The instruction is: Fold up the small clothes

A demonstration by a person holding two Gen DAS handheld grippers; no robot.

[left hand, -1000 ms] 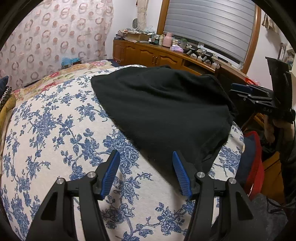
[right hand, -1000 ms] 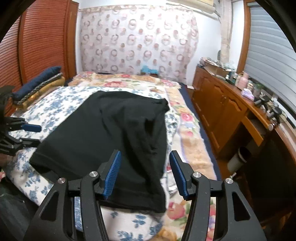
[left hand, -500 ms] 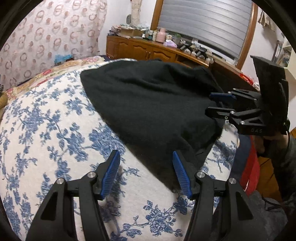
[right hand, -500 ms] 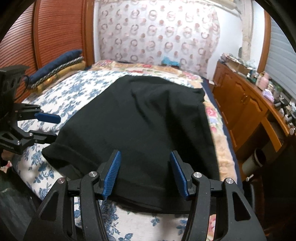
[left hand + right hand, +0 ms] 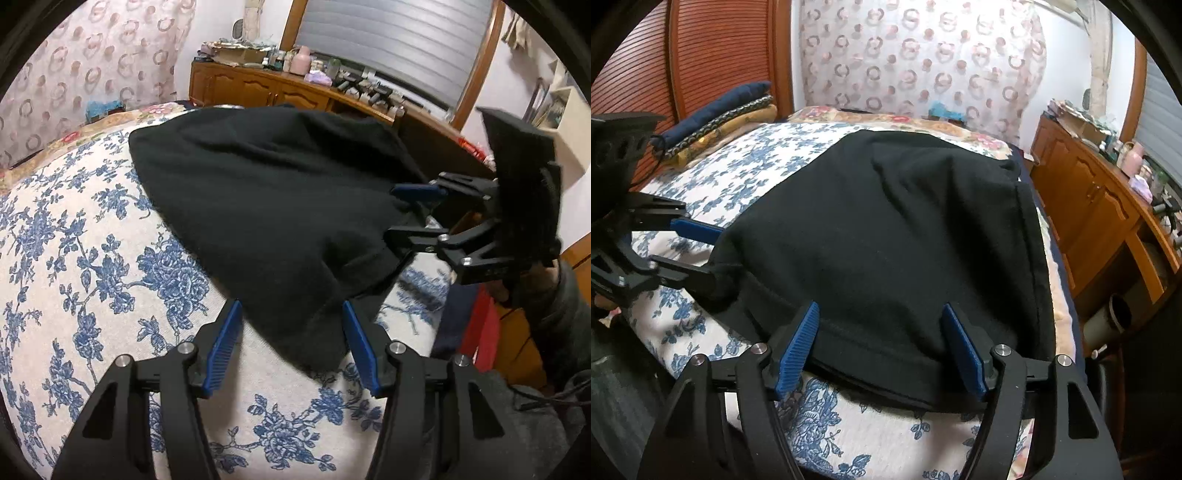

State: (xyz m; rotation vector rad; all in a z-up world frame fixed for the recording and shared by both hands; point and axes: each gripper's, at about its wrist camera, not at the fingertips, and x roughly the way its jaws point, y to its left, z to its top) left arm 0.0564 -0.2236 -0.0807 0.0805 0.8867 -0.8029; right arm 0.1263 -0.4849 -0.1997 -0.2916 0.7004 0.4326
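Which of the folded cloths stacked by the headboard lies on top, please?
The navy blue cloth lies on top; the dark patterned cloth and the mustard cloth lie beneath it.

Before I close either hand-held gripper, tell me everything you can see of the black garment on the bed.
The black garment is soft, matte knit cloth, spread over the blue-flowered bedspread, mostly flat with shallow wrinkles. A stitched hem runs along its near edge and a seam down its right side. The right hand-held gripper straddles the hem; the left hand-held gripper straddles the near left corner. Neither yet pinches the cloth.
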